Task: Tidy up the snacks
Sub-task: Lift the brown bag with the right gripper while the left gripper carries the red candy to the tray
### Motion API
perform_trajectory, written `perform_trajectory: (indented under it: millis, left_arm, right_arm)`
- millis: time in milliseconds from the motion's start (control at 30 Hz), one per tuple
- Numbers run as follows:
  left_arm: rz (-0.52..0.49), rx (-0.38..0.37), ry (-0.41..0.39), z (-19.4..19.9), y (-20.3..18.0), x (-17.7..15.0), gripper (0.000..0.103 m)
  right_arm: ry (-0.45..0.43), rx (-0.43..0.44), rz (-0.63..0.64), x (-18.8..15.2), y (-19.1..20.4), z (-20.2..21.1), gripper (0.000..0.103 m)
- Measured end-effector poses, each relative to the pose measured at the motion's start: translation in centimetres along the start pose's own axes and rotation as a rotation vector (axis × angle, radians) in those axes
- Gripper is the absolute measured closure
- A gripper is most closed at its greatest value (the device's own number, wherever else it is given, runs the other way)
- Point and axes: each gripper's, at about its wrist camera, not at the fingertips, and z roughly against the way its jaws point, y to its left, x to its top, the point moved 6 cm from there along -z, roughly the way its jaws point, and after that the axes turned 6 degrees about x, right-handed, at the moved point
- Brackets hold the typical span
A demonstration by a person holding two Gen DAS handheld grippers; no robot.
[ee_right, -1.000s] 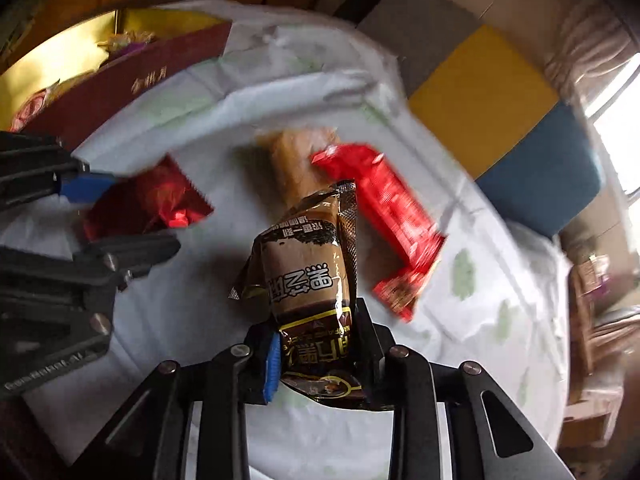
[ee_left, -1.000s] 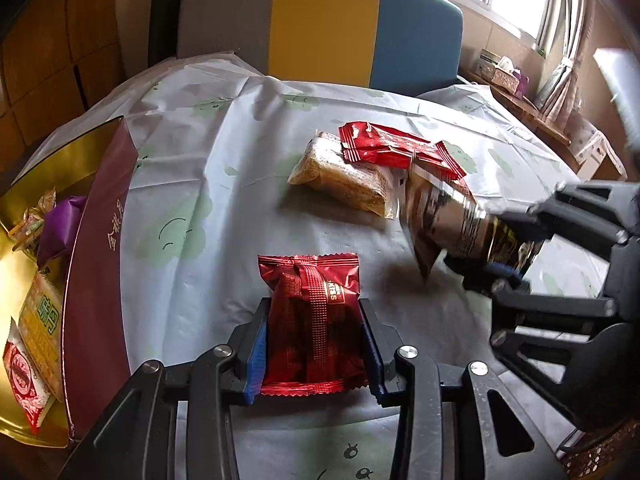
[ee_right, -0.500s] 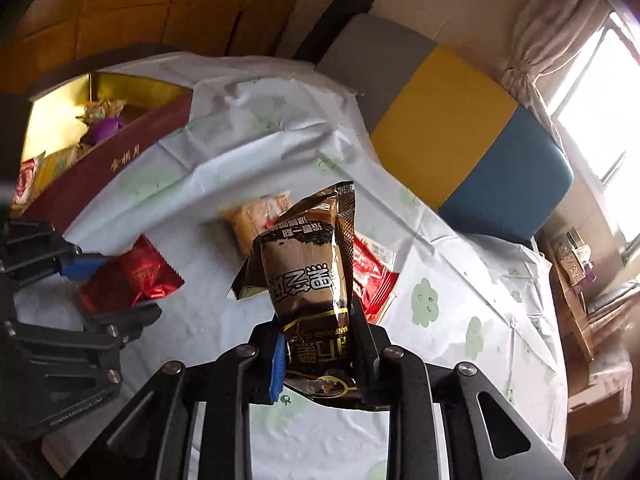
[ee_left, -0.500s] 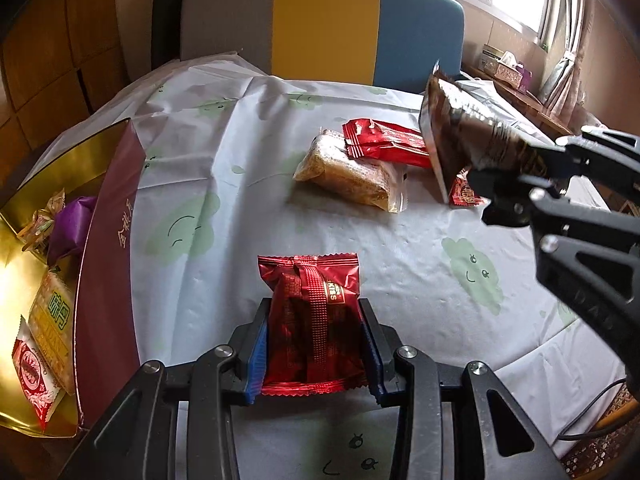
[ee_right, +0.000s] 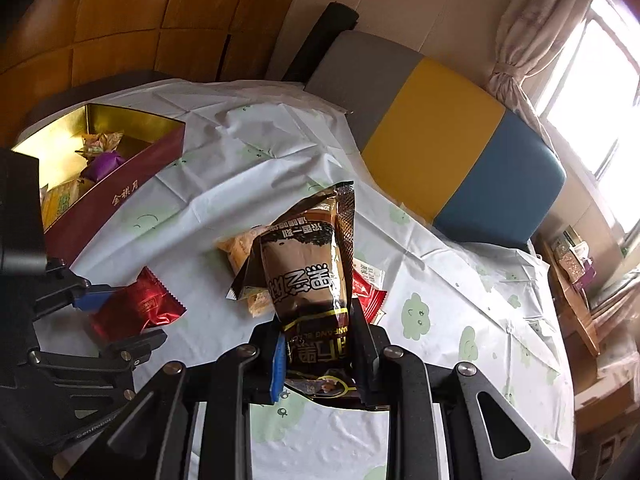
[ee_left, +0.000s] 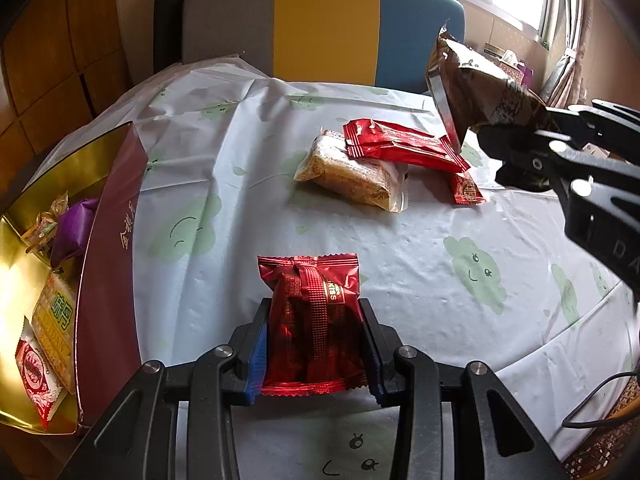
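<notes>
Pinching red snack pack [ee_left: 312, 320], left hand-held gripper [ee_left: 314, 354] low, right hand-held gripper [ee_right: 320, 356] raised, clamping brown packet [ee_right: 310, 280]

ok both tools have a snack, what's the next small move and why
Probably swing the left tool, shut on the red pack, left toward the gold box: the box lies open on that side with snacks inside, and the right tool with its brown pack is farther off.

Two grippers, left [ee_left: 314, 344] and right [ee_left: 516, 136], are showing; six loose snack packets are lying out; one box [ee_left: 108, 264] is sitting left.
</notes>
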Motion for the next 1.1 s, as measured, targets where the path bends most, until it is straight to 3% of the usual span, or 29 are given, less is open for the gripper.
perform_trajectory:
  millis: [733,967,1100]
  left_arm:
    - [-0.013,0.015,-0.004,0.4,-0.1,0.2,0.064]
    - [0.026,-0.021,-0.053,3.1,0.7,1.8,0.065]
    - [0.088,-0.037,-0.105,6.0,3.0,3.3,0.065]
  right_arm:
    - [-0.039,-0.007,-0.042,0.8,-0.7,0.6,0.077]
    - [0.001,0.004,-0.061,0.1,-1.2,-0.4,0.077]
    - [0.01,0.009,-0.07,-0.1,-1.3,-0.7,0.077]
